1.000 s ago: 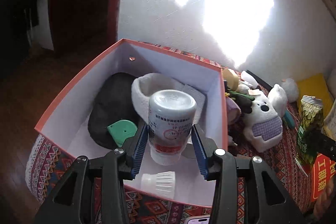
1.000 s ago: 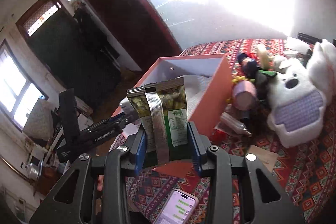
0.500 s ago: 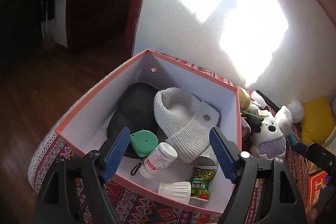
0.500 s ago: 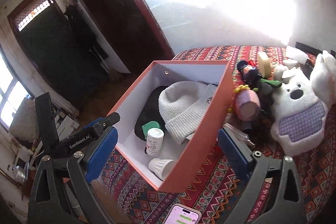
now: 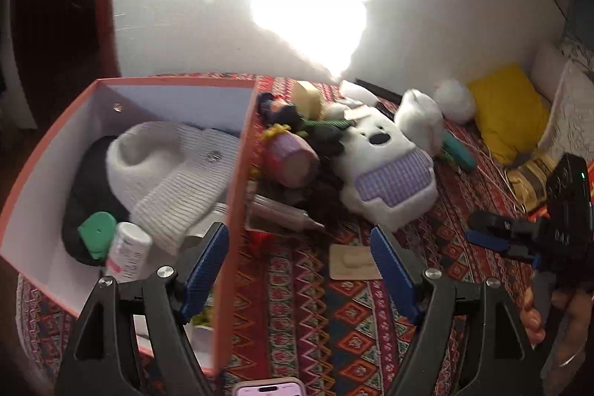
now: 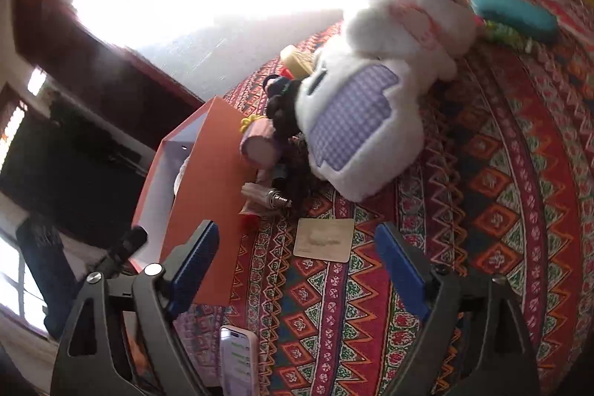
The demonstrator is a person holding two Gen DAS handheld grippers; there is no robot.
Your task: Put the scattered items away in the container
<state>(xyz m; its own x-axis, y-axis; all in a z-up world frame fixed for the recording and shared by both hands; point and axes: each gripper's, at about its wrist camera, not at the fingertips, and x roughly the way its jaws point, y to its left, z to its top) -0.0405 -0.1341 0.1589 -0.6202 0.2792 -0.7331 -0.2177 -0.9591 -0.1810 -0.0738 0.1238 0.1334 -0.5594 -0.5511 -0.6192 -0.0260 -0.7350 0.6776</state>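
Patterned cloth, box point(image 5: 237, 173) at left: we hunt the next stray.
Left gripper point(image 5: 297, 270) gapes empty; right gripper point(image 6: 297, 266), empty, is closing; card point(image 6: 323, 239) lies centre, nearest.

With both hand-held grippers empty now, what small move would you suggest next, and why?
Probably ease the right hand-held gripper forward onto the flat tan card. It lies alone on the patterned cloth, straight ahead between that gripper's jaws, which are closing with nothing between them, beside the orange box. It looks like the nearest loose item.
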